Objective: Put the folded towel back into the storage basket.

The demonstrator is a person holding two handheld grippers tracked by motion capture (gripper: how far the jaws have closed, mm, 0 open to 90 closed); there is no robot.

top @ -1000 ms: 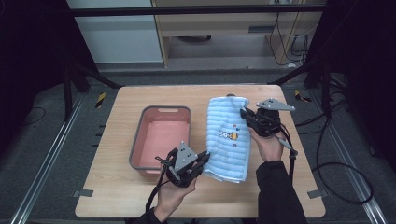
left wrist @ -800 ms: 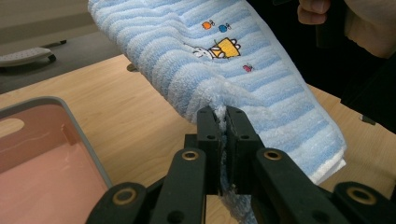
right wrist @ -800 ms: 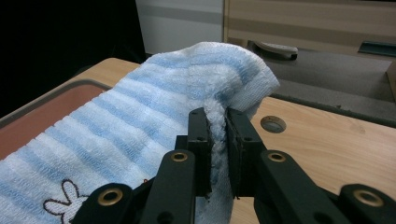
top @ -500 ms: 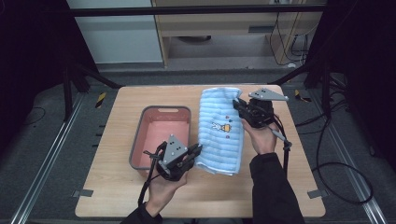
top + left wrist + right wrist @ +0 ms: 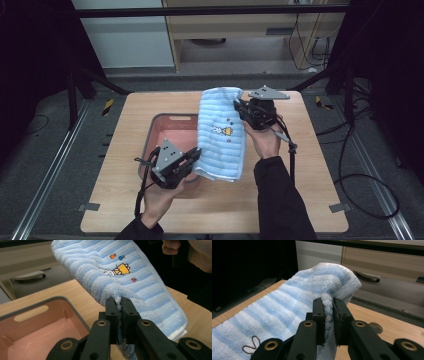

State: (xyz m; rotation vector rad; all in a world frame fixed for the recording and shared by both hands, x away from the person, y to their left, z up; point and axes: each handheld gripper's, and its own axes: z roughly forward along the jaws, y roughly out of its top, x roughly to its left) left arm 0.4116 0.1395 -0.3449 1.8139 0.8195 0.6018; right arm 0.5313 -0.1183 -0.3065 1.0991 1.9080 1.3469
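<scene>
Above wooden table (image 5: 310, 165), both jaws tight on striped towel (image 5: 220, 135).

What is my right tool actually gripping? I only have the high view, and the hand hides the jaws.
Observer: The right tool is shut on a bunched fold of the towel near its far end.
Operator: And the left tool?
Observer: The left tool is also shut on the towel, pinching the edge near the embroidered picture.
Operator: Is anything in the bin?
Observer: The part of the pink bin seen from the left gripper view looks empty, and the wall nearest the tool has a slot handle.
</scene>
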